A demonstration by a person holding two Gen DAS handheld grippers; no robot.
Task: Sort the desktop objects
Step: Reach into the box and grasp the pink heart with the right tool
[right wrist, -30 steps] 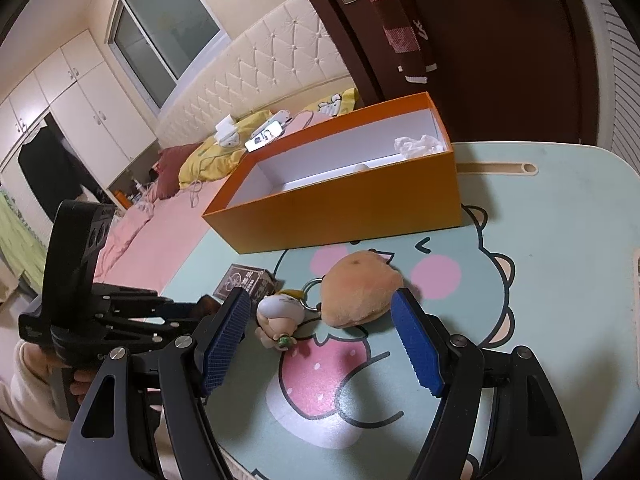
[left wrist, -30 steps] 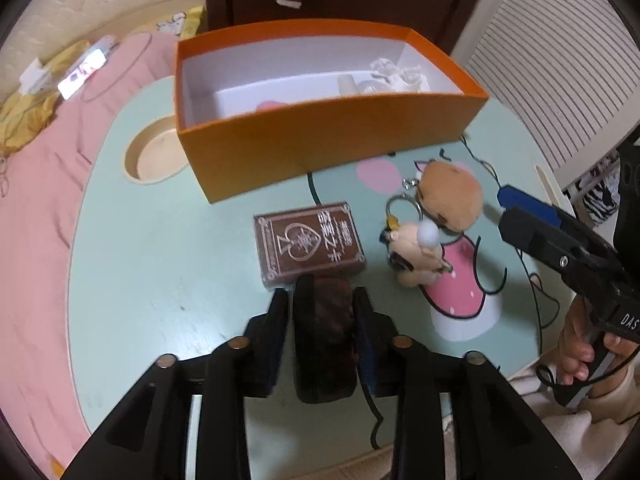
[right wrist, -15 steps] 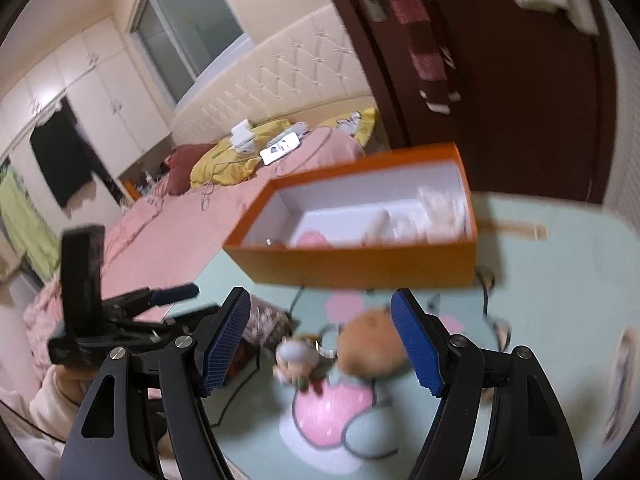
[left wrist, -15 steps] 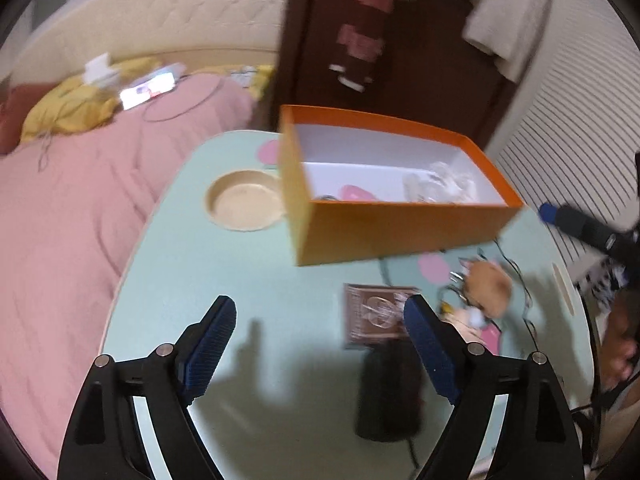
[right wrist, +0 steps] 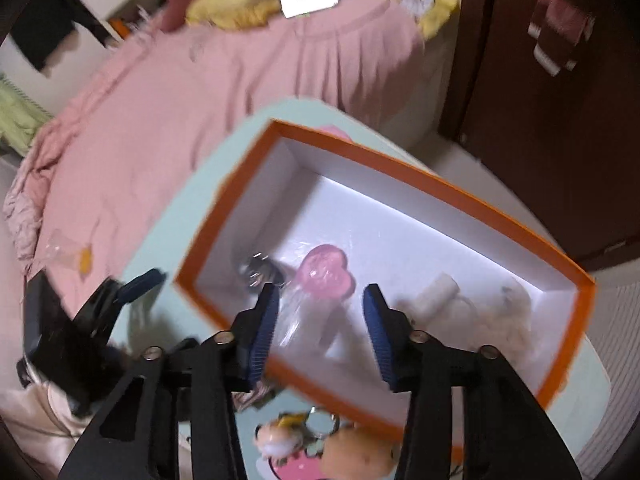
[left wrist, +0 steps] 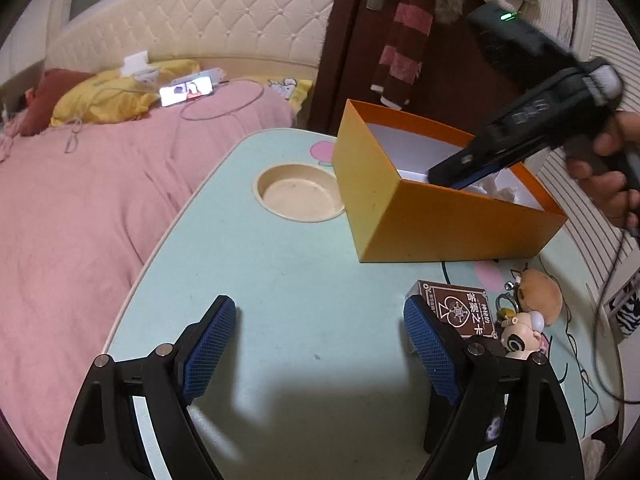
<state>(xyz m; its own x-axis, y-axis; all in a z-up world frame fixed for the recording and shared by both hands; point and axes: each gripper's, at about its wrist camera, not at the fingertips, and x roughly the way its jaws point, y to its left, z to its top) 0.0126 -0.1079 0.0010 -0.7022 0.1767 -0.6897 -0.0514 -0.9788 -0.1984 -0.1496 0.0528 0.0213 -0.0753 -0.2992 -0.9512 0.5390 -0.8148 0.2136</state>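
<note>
Right gripper [right wrist: 318, 320] has swung over the orange box [right wrist: 440, 196], fingers apart, empty. Left gripper [left wrist: 316, 344] has let go, fingers wide, empty above the bench [left wrist: 288, 280]; card box [left wrist: 460, 310] unsorted.

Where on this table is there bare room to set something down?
The widest bare patch lies between the round cup recess, the orange box and the left gripper. It is crowded right of the card box, around the plush keychains.

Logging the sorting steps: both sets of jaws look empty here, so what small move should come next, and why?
Probably lower the open left gripper onto the brown card box, which lies on the table just outside the orange box, unsorted. The right gripper is open, empty, above that box.
</note>
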